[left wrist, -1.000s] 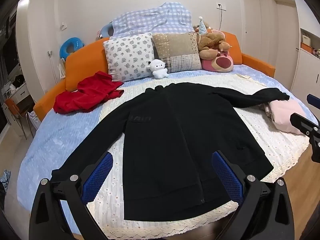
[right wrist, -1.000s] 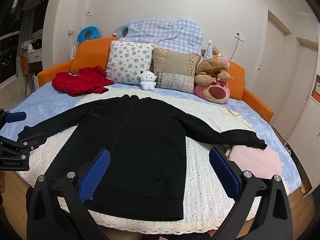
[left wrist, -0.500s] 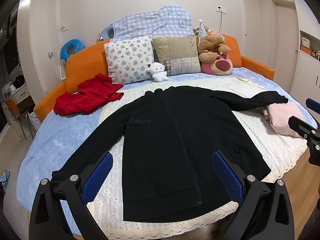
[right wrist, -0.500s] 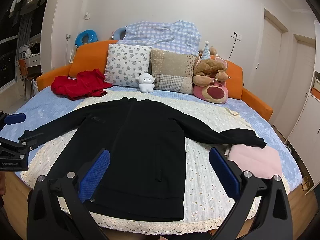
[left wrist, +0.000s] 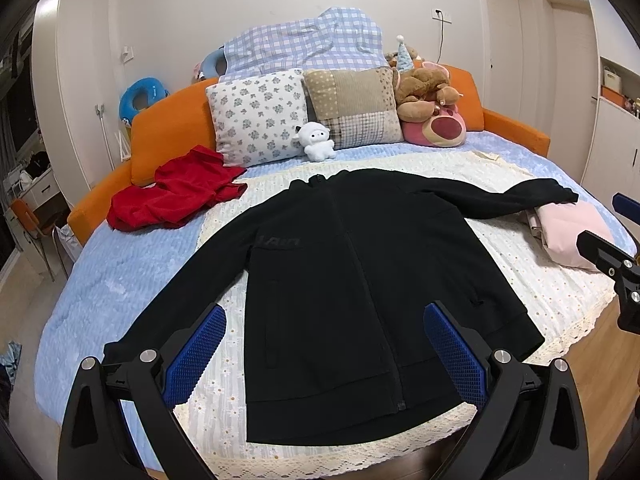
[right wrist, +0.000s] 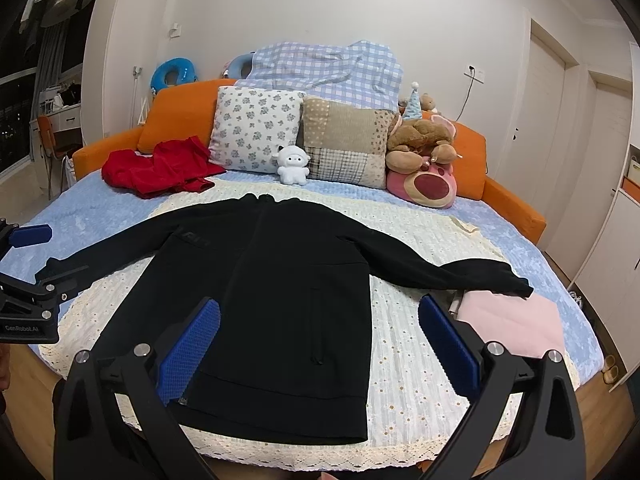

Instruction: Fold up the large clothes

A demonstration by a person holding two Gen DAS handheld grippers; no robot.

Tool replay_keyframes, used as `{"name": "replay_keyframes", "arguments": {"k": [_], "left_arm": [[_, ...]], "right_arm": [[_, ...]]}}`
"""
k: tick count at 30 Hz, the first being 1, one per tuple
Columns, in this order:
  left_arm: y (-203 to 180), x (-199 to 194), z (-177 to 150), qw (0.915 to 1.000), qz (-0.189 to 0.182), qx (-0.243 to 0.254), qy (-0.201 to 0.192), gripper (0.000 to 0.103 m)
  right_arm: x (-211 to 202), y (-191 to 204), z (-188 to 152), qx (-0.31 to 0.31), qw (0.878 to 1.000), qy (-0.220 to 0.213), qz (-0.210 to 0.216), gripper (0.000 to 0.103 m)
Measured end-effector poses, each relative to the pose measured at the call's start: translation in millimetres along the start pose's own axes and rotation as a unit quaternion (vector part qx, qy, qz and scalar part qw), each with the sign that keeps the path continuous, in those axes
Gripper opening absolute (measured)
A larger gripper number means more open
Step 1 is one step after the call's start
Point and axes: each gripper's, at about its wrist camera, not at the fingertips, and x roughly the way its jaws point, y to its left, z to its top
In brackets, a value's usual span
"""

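- Pulling back over the last second, both rigs rose slightly – left gripper (left wrist: 324, 356) and right gripper (right wrist: 318, 348) were spread wide, empty.
- Black zip-front fleece jacket (left wrist: 352, 280) lay flat, sleeves out, on the cream eyelet bedspread (left wrist: 540, 280) – unfolded, first fold pending.

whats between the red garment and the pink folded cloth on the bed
The black jacket lies spread flat between the red garment and the pink folded cloth, one sleeve end resting on the cloth; the right wrist view shows it.

Black jacket (left wrist: 352, 280) flat, sleeves spread
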Motion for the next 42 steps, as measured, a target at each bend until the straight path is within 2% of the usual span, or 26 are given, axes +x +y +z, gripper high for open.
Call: {"name": "replay_keyframes", "arguments": {"k": [42], "left_arm": [[-1.7, 2.0, -2.1, 0.9999, -0.007, -0.009, -0.004, 0.100]], "right_arm": [[4.7, -1.1, -4.8, 0.010, 1.000, -0.005, 0.003, 0.098]]}}
